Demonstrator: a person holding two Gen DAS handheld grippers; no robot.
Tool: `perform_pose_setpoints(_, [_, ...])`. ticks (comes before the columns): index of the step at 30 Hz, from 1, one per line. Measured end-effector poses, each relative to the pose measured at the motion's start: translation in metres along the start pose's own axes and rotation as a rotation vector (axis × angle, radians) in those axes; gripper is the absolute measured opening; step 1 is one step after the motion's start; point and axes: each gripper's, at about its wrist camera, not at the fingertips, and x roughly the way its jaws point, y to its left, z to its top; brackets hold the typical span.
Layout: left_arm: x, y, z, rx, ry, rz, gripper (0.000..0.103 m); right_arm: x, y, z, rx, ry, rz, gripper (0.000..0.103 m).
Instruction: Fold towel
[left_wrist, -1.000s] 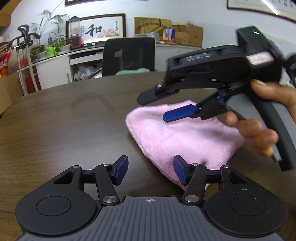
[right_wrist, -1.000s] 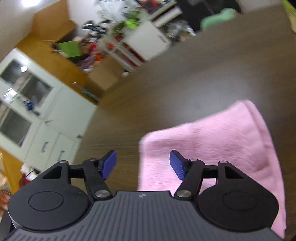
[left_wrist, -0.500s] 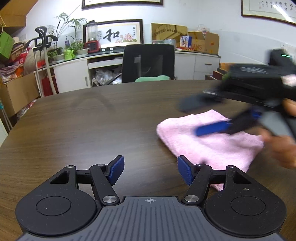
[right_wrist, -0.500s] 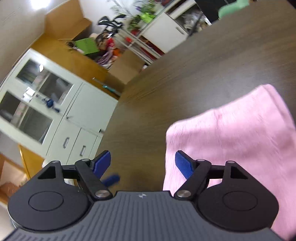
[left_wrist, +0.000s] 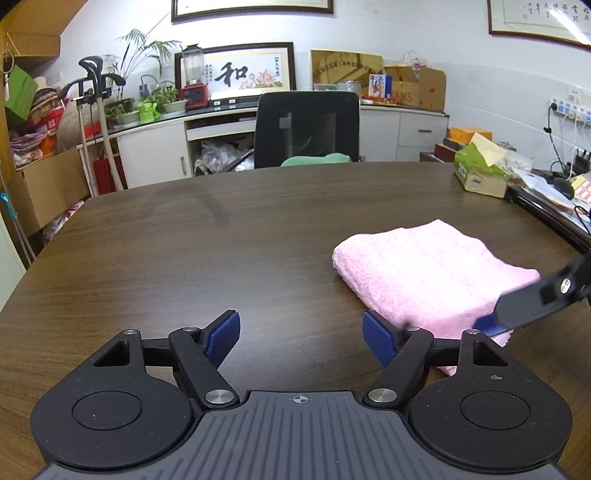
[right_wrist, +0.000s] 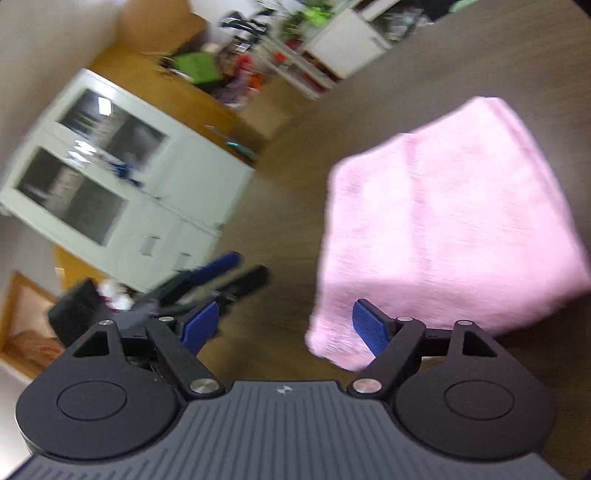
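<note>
Towel: a pink towel is lying folded into a thick block on the dark wooden desk, on its right half in the left wrist view; its rounded fold is facing left and its layered edges are showing at the near right corner.
Boxes: a green tissue box is sitting at the desk's far right edge with a sheet sticking up from it; cardboard boxes are standing on the white cabinet at the back, what is in them cannot be told.
Left tool: the left tool is hovering low over bare desk with its blue pads spread wide and nothing between them; its right pad is sitting just beside the towel's near edge.
Right tool: the right tool is also spread wide, gripping nothing; its right pad is lying over the towel's near corner while the left pad is over bare wood. In the left wrist view one of its fingers is reaching in from the right over the towel's near right corner.
Edges and room: the desk is stretching open to the left and behind the towel, up to its curved far rim.
Surroundings: a black chair is standing at the far rim, with plants and a framed picture behind it.
Blur: the right wrist view is smeared; a glass-door cupboard is showing off to the left.
</note>
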Motion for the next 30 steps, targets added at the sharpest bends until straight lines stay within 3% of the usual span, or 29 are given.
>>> perform_pose_setpoints(5, [0.0, 0.0, -0.002, -0.003, 0.006, 0.009, 0.077, 0.007, -0.008, -0.002, 0.065, -0.073, 0.041, 0.081])
perform_pose_setpoints(12, [-0.004, 0.007, -0.001, -0.034, -0.01, 0.012, 0.08, 0.037, 0.004, -0.004, 0.151, -0.23, 0.002, 0.081])
perform_pose_setpoints(15, [-0.003, 0.007, -0.002, -0.035, -0.011, 0.024, 0.08, 0.058, 0.008, 0.006, 0.182, -0.223, 0.019, 0.082])
perform_pose_setpoints(18, [-0.001, 0.009, -0.002, -0.056, -0.008, 0.022, 0.08, 0.048, 0.004, 0.011, 0.213, -0.206, 0.1, 0.083])
perform_pose_setpoints(21, [-0.003, 0.004, -0.004, -0.081, -0.016, 0.022, 0.08, 0.014, 0.005, 0.011, 0.169, -0.282, 0.106, 0.087])
perform_pose_setpoints(25, [-0.009, -0.011, -0.01, -0.059, -0.044, 0.003, 0.082, -0.03, 0.002, 0.004, 0.052, -0.401, -0.06, 0.09])
perform_pose_setpoints(30, [-0.009, -0.032, -0.021, -0.005, -0.059, 0.002, 0.082, -0.043, 0.016, -0.017, -0.212, -0.482, -0.432, 0.09])
